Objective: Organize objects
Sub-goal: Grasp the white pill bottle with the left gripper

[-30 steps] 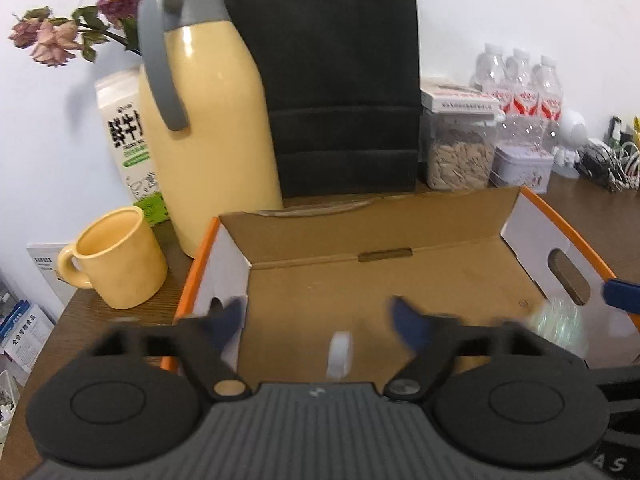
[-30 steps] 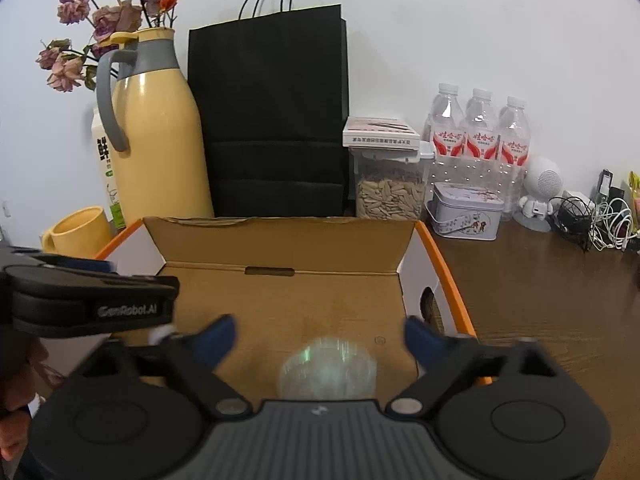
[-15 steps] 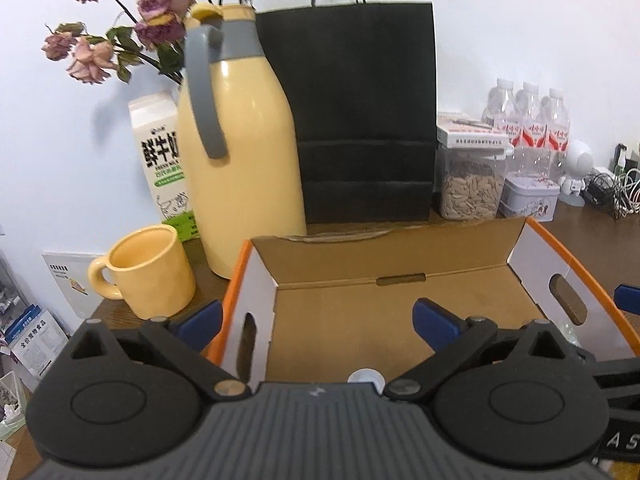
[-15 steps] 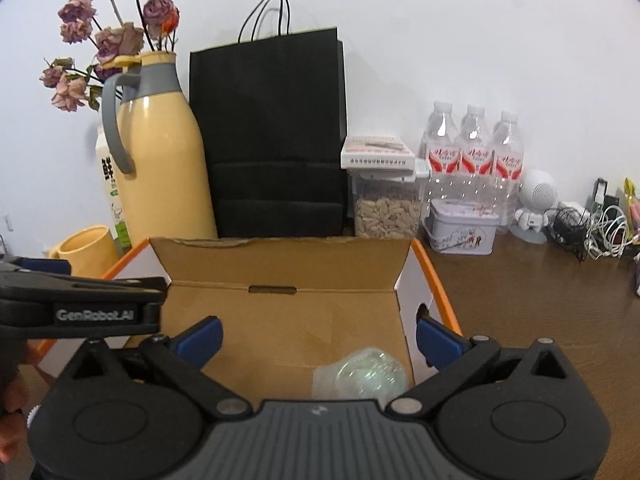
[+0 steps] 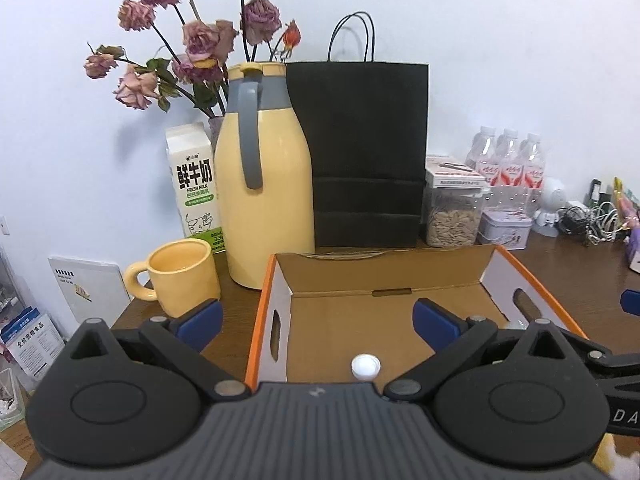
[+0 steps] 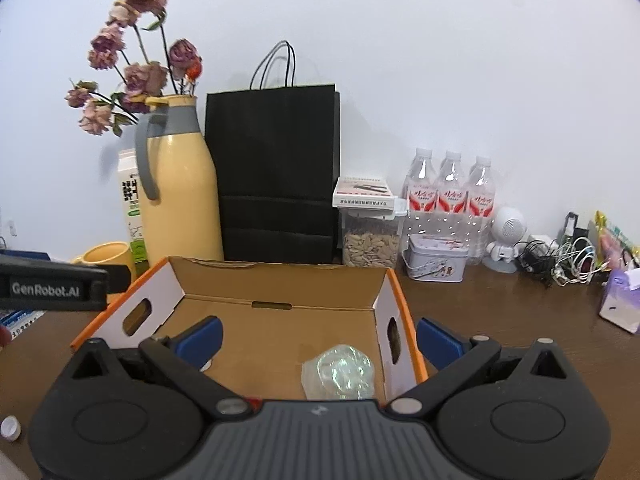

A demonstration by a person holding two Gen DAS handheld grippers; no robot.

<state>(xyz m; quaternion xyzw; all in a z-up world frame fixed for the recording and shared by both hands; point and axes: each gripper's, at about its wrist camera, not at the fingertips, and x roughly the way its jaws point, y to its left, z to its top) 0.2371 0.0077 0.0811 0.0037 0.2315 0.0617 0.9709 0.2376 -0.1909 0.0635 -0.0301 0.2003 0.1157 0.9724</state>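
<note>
Both my claws — left claw (image 5: 316, 322) and right claw (image 6: 318, 336) — hang spread and empty above the cardboard box (image 6: 280, 278) near the bench's front edge, since the crumpled bottle (image 6: 338, 376) and its white cap (image 5: 365, 366) already lie inside.

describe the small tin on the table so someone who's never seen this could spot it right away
Start at the tall black paper bag against the wall and move right, past the clear jar of seeds. The tin stands on the table in front of three water bottles. It alone is low, opaque, pale metal with a printed lid.
</note>
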